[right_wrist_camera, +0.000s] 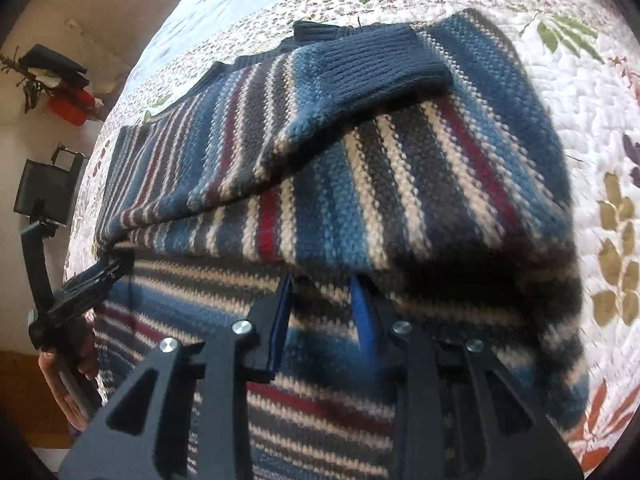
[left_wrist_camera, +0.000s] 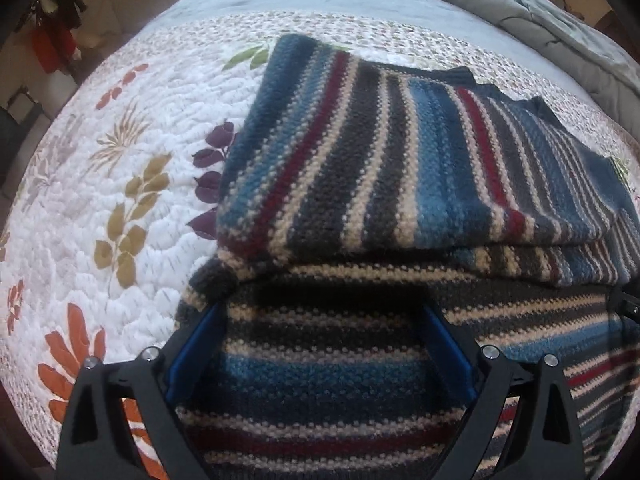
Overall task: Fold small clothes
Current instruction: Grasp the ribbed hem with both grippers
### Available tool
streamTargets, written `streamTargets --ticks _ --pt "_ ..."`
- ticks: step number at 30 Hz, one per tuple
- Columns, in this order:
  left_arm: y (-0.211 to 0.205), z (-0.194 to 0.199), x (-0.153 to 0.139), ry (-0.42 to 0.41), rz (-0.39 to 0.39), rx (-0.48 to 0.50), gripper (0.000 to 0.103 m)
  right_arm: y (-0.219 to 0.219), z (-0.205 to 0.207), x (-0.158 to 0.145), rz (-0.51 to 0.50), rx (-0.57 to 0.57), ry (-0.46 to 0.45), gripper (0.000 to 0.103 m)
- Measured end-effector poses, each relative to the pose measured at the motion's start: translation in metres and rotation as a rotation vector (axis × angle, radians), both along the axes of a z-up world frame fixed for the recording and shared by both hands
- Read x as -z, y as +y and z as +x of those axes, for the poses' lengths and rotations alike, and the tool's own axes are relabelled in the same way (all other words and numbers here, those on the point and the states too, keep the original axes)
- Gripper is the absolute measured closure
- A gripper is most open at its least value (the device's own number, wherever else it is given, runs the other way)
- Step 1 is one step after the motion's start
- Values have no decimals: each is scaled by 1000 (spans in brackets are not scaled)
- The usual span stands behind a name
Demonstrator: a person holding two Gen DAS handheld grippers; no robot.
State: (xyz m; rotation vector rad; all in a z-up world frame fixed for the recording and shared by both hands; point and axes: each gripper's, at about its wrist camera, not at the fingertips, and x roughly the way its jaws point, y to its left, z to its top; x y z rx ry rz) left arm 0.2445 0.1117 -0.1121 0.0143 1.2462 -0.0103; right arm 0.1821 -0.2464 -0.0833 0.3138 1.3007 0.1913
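Note:
A striped knit sweater in blue, grey, cream and dark red lies partly folded on the bed, an upper layer laid over the lower part. It also shows in the right wrist view, with a ribbed navy cuff on top. My left gripper is open, fingers spread just above the lower part, holding nothing. My right gripper is open with a narrower gap, its tips at the edge of the folded layer. The left gripper shows at the sweater's left edge in the right wrist view.
A white quilt with a floral print covers the bed. A grey duvet is bunched at the far right. A room wall with a red object and dark furniture lies beyond the bed's left edge.

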Motion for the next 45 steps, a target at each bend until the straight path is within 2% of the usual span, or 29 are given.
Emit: streamTargets --ticks 3,9,12,14,17,20,23,25,26,27,28,30,32,34,37,38,39,40,42,44,45 --pt "1 -8 -7 -2 -22 9 7 0 -17 -9 -5 -20 -11 61" --pt "3 -32 -11 4 -19 4 7 -19 -57 -10 12 4 -3 61" --pt "2 -36 -1 31 -25 8 7 -26 -62 4 19 3 10 61" --pt "-2 -38 4 21 10 22 5 -27 -60 9 32 -1 8 61" --pt "-5 -51 0 3 32 31 5 -36 -64 -6 67 13 0 60" --pt "-1 -75 -8 11 8 38 5 -50 -81 -30 8 22 -45 45" --pt "9 -105 -15 7 5 36 5 -72 -109 -42 -9 40 -48 41" --pt "15 -125 -20 -9 -11 38 5 -87 -130 -43 -35 58 -44 33" --pt "18 -134 -22 -15 9 32 5 -93 -140 -42 -50 67 -38 31" --pt "24 -145 -25 -29 52 9 5 -98 -146 -40 -60 73 -34 31" --pt "27 -154 -29 -46 62 -3 5 -104 -154 -37 -67 81 -31 32" --pt "37 -163 -33 -60 31 -13 5 -112 -164 -27 -23 90 -17 32" --pt "54 -168 -25 -13 -25 -23 5 -116 -170 -10 77 84 25 32" --pt "65 -165 -11 41 -39 -53 5 -114 -174 0 123 70 35 32" --pt "72 -168 -9 29 -98 -52 5 -103 -178 3 172 28 22 41" --pt "70 -169 -10 34 -128 -33 5 -100 -179 5 201 12 26 47" --pt "71 -173 -11 43 -158 -18 6 -97 -180 6 216 5 28 59" --pt "67 -174 -13 55 -201 0 7 -95 -181 7 225 -1 23 64" --pt "58 -176 -18 63 -288 47 26 -97 -183 6 273 8 9 88" --pt "56 -174 -20 76 -264 33 67 -100 -182 0 328 24 -6 89" --pt "58 -172 -20 86 -252 14 80 -103 -183 -4 325 26 -16 92"
